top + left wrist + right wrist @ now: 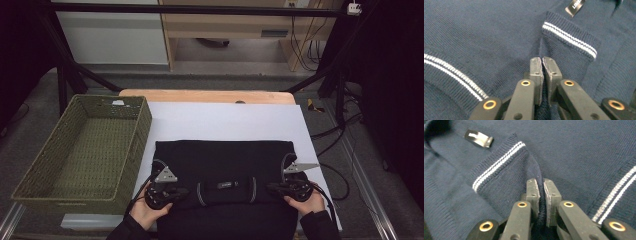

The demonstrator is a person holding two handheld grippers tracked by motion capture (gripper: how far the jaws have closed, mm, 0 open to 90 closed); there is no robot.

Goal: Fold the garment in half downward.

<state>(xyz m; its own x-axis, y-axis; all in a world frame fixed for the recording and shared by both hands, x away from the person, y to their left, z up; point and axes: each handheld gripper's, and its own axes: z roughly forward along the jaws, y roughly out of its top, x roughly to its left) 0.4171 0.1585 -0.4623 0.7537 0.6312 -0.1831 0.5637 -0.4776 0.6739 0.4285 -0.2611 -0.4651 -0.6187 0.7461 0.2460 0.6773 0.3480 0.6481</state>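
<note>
We have both grippers clamped on the sweater: left gripper (541, 60) and right gripper (541, 181) each pinch 1 knit fold beside the collar (226, 186). Uneven lifting could slip a fold free; the basket (30, 175) lies beyond the left gripper.

Light: dim, soft, from overhead; corners of the high view fall dark.
Glare: white paper sheet (225, 122) beyond the grippers reads brightest.
Focus: dark navy knitted sweater (486, 37) sharp; edges slightly soft.

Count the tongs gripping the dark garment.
2. The left tongs pinch a fold of the dark garment beside its collar's left end; the right tongs pinch one beside the collar's right end.
</note>
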